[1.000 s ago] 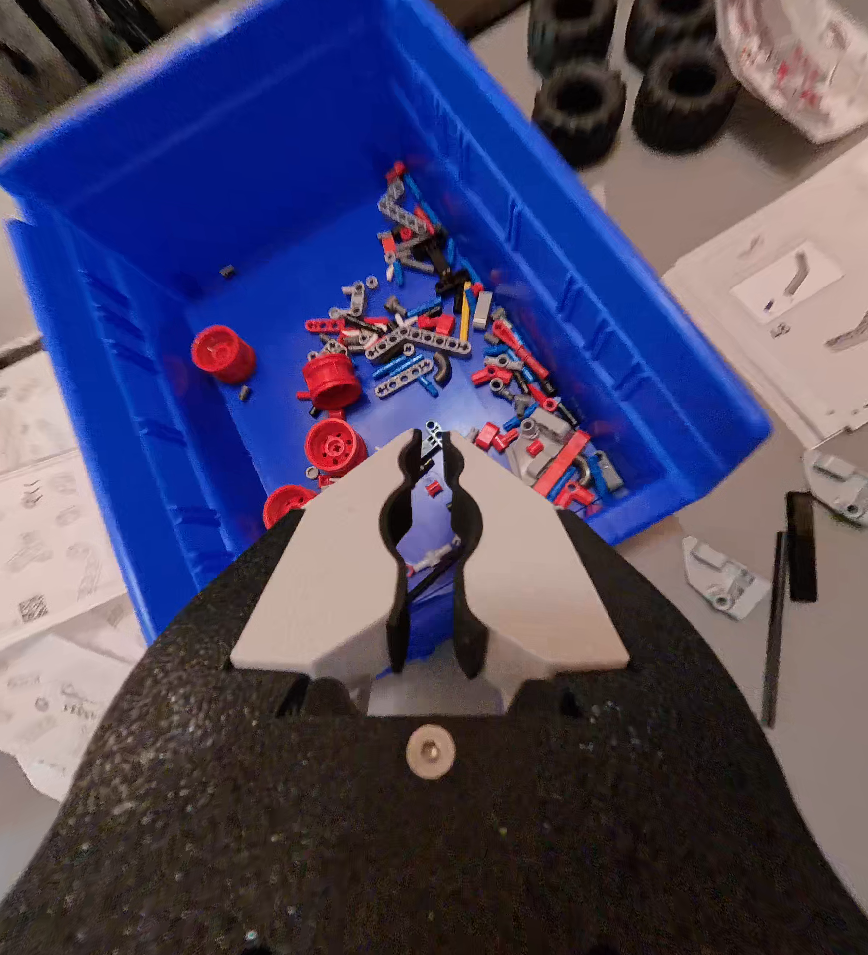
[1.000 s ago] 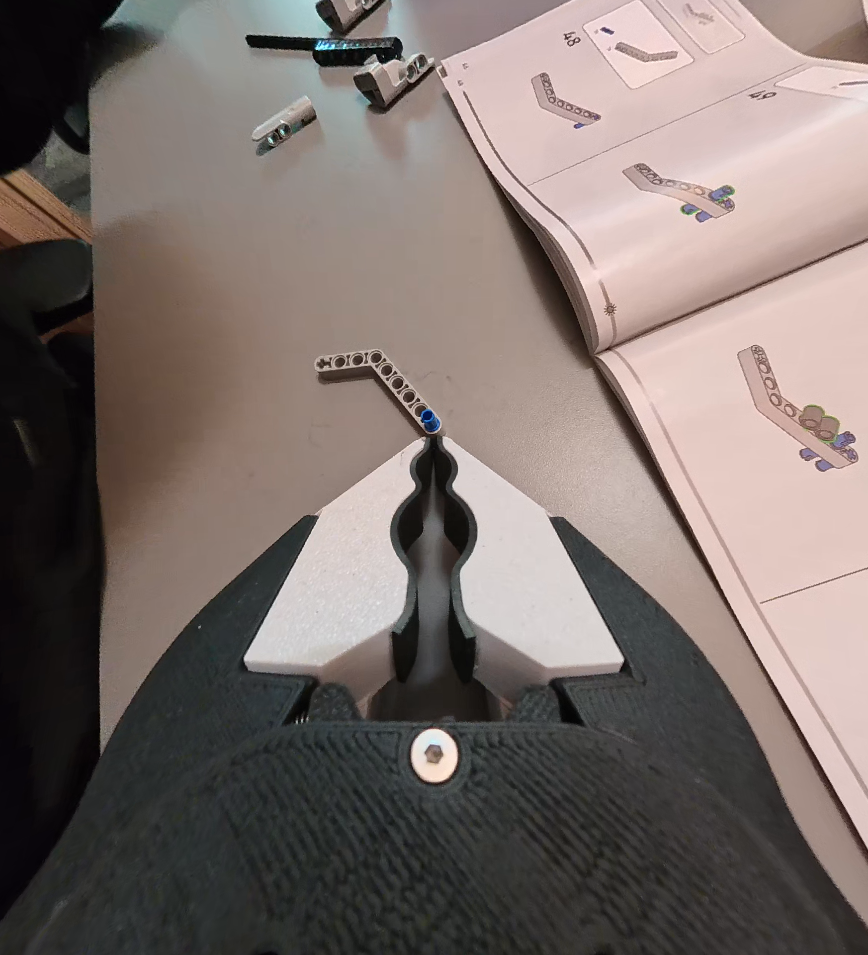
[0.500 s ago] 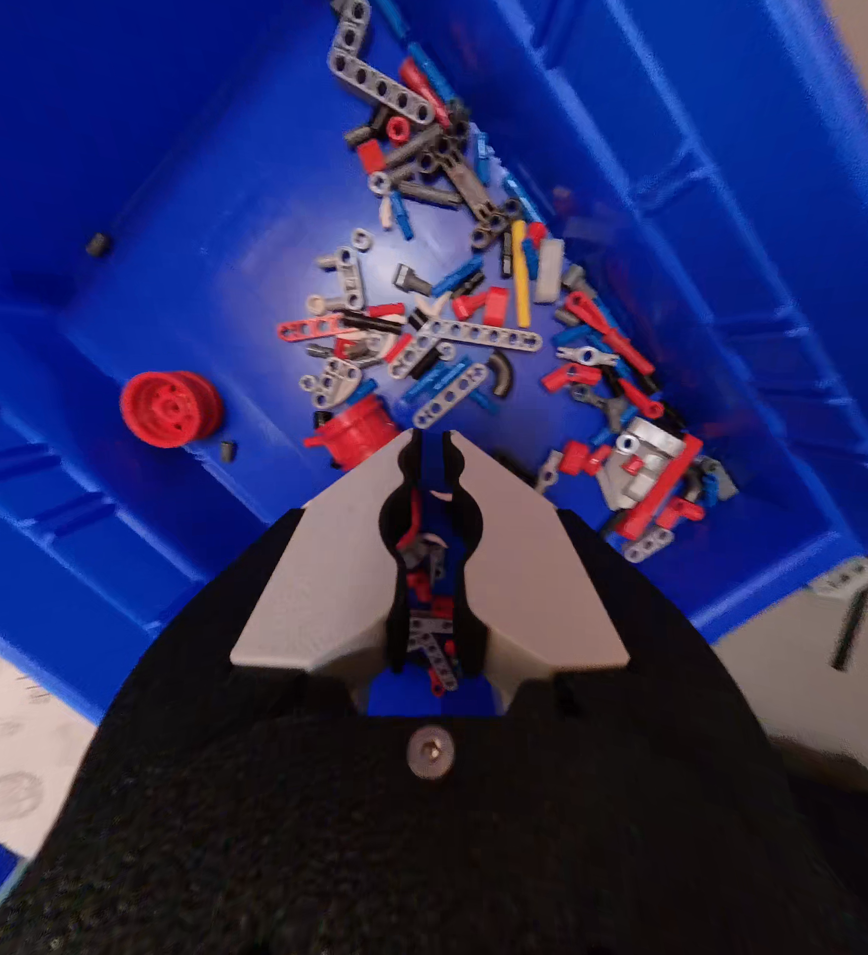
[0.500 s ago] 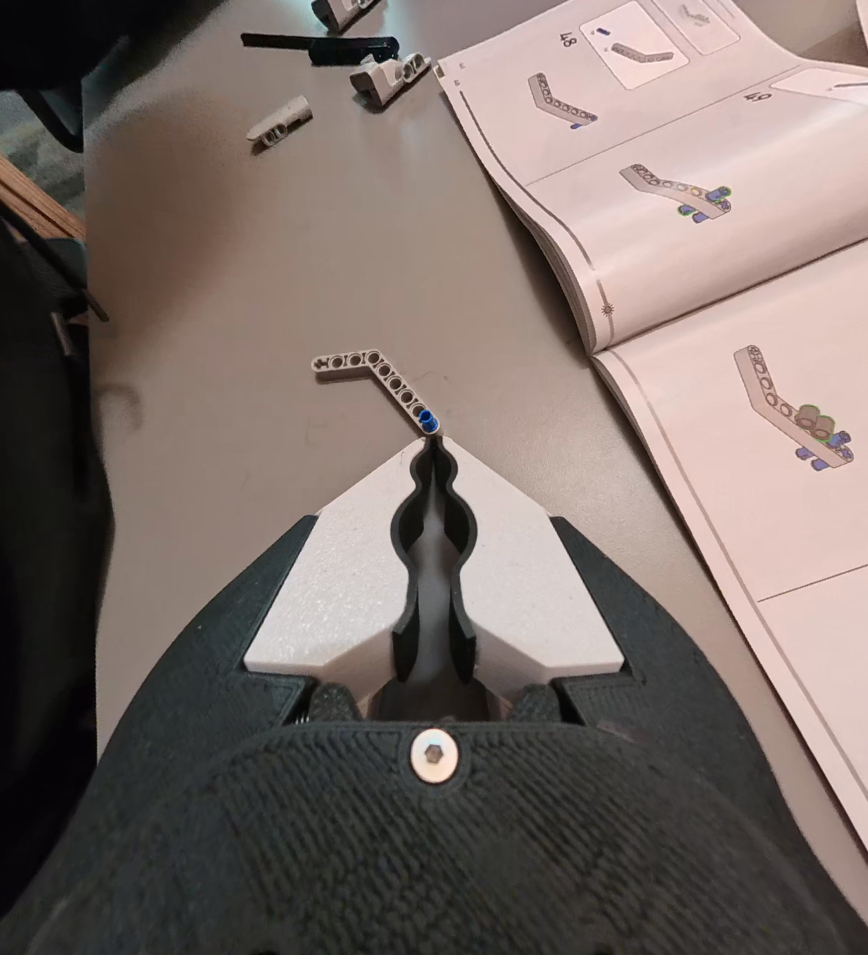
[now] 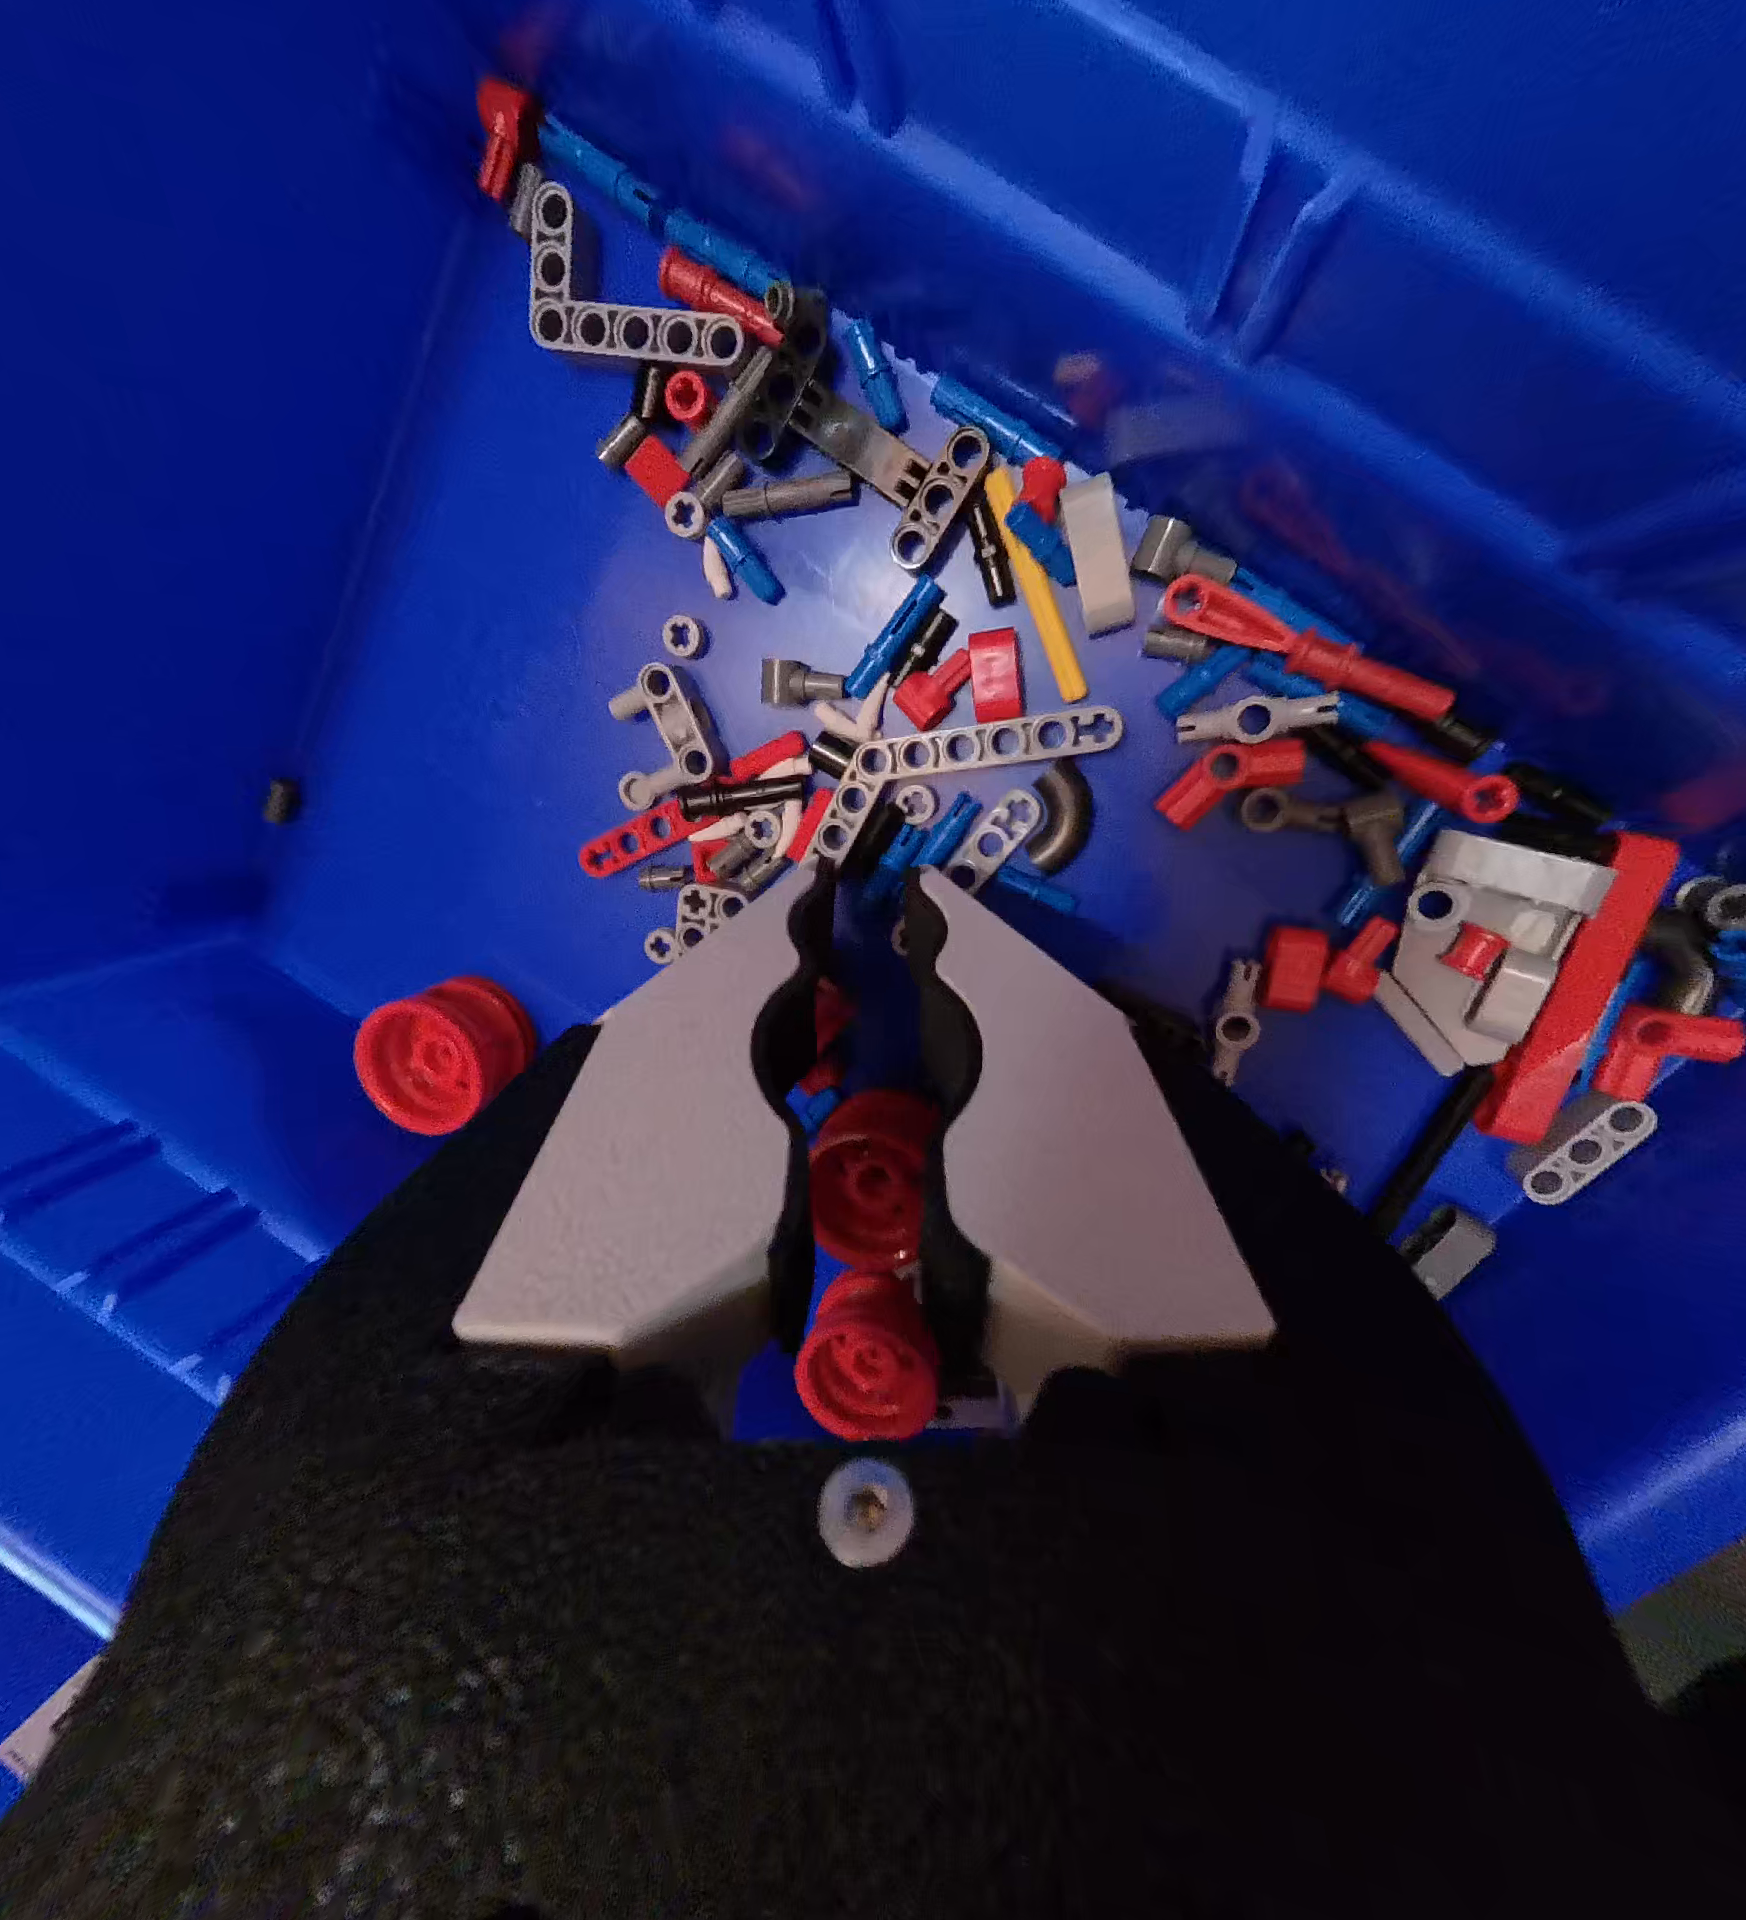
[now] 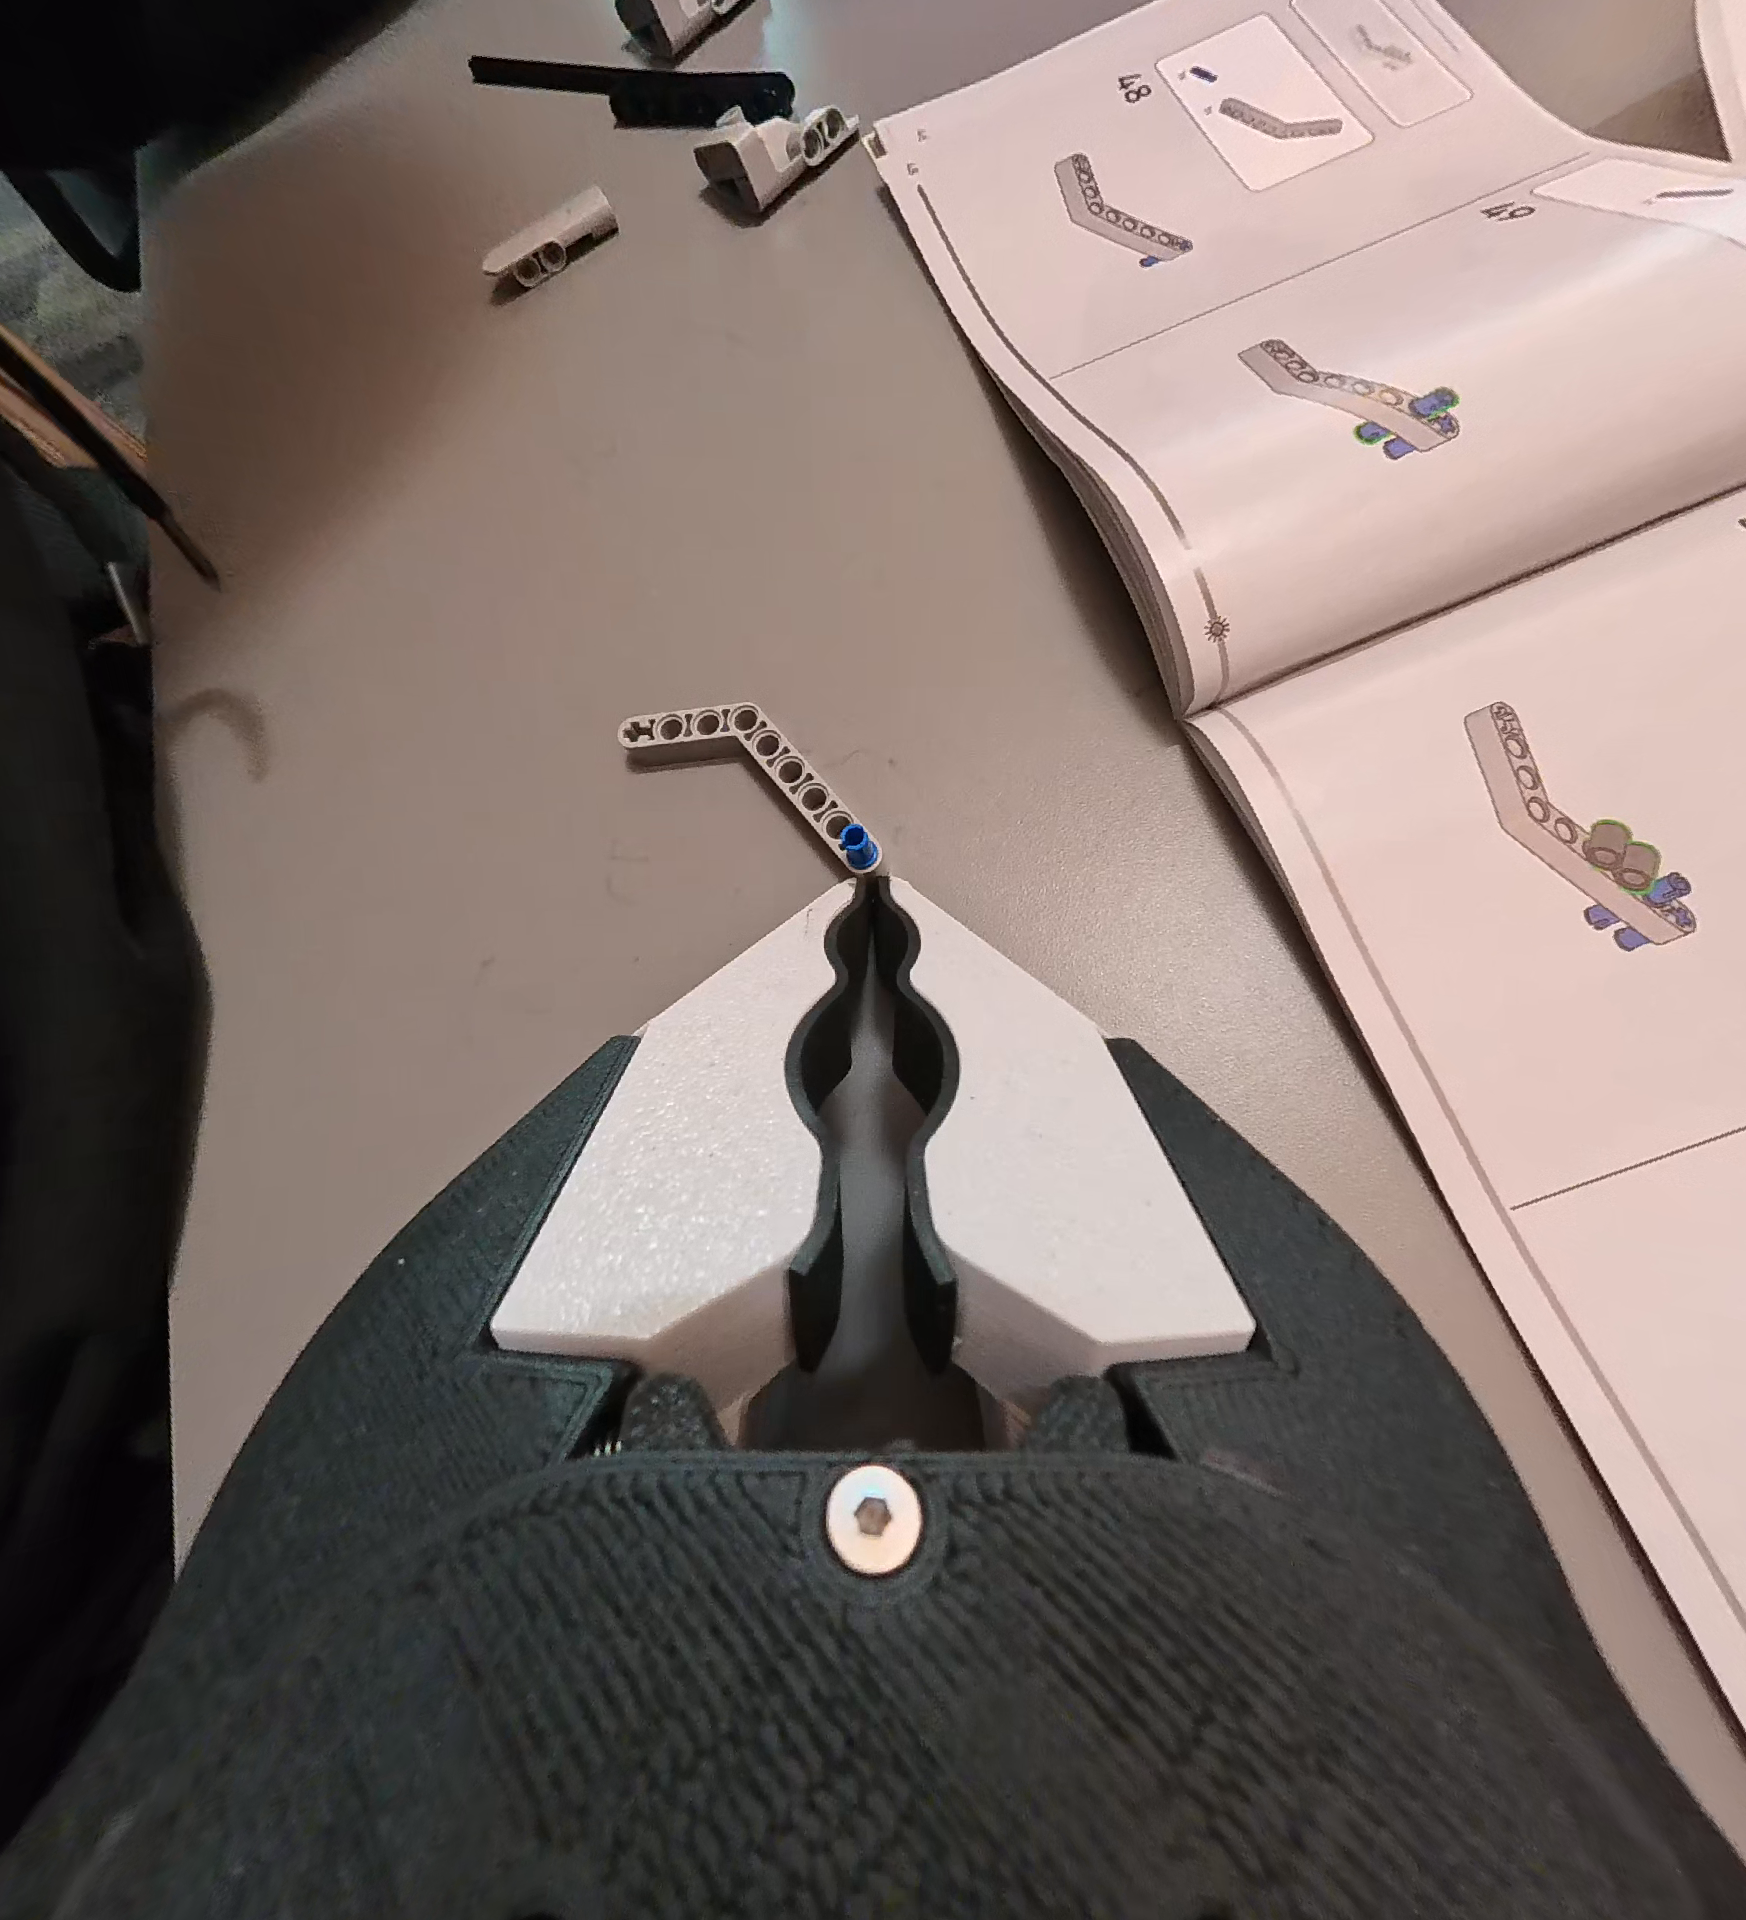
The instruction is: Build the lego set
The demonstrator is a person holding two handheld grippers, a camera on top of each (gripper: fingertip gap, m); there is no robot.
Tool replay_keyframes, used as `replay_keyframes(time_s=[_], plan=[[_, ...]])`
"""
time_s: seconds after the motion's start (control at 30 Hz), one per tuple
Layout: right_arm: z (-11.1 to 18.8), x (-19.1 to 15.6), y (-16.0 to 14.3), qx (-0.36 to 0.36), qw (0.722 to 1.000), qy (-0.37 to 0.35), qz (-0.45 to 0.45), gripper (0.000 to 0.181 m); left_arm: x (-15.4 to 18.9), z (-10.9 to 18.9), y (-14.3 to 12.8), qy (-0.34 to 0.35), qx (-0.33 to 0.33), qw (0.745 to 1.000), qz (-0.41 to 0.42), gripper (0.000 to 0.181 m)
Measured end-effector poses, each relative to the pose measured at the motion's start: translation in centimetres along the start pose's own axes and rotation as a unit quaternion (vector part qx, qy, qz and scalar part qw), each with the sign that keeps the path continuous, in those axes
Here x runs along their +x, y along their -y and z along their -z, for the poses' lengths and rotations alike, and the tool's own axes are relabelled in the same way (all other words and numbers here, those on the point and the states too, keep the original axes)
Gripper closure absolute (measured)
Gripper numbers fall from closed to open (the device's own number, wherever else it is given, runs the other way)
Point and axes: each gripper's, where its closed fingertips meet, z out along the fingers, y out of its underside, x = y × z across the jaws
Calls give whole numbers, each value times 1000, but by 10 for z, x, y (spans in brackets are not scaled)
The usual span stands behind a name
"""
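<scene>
**Left gripper down in the parts bin, right gripper beside the bent beam**

Your left gripper (image 5: pixel 864 899) points down into a blue bin (image 5: pixel 1471 312). Its fingers (image 5: pixel 682 1122) stand slightly apart and hold nothing; the tips sit just above a heap of loose lego pieces (image 5: pixel 952 675) in red, grey, blue and black, with one yellow axle (image 5: pixel 1035 592) among them. A long grey beam (image 5: pixel 962 753) with a bend lies just ahead of the tips. Through the gap between the fingers you see two red wheel hubs (image 5: pixel 869 1174) on the bin floor, and a third red hub (image 5: pixel 438 1051) lies to the left of the gripper. A part-built grey and red assembly (image 5: pixel 1534 945) rests toward the right wall.

Your right gripper (image 6: pixel 871 883) hangs over a grey surface (image 6: pixel 536 468) with its fingers (image 6: pixel 703 1143) closed at the tips on nothing. Just ahead of them lies a light grey angled beam (image 6: pixel 744 758) with a blue pin (image 6: pixel 858 847) standing in its nearest hole; the pin is just beside the fingertips, and you cannot tell whether they touch. An open instruction booklet (image 6: pixel 1471 727) lies to the right. Farther off are a black beam (image 6: pixel 682 91) and two small grey connectors (image 6: pixel 552 239).
</scene>
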Motion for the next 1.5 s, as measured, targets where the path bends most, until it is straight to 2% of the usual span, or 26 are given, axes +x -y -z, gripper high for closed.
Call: replay_keyframes(time_s=[0.13,0.3,0.47,0.7,0.8,0.97,1.0,1.1,1.27,1.4,1.5], plan=[[0,0,0,0,1000,-1,1,181,1,-1,-1,-4,-1,1000,12,167],[0,0,0,0,1000,-2,2,181,19,1,-9,-57,-5,998,6,163],[0,0,0,0,1000,-2,2,181,14,0,-7,-45,6,999,4,162],[0,0,0,0,1000,0,-1,181,19,-2,-4,-46,11,998,-37,174],[0,0,0,0,1000,-2,1,181,18,2,-7,-31,-2,998,-59,170],[0,0,0,0,1000,1,-3,181,18,-1,9,-20,28,997,-74,155],[0,0,0,1,1000,3,-6,181,15,-4,10,-15,27,998,-62,163],[0,1,1,1,1000,8,-12,181,19,-3,9,-35,33,998,-43,161],[0,0,0,1,1000,5,-8,181,33,-1,2,-79,31,996,-31,179],[0,0,0,1,1000,4,-7,181,36,-1,1,-102,33,994,-5,179],[0,0,0,0,1000,0,-2,181,36,0,0,-93,30,995,-22,179]])
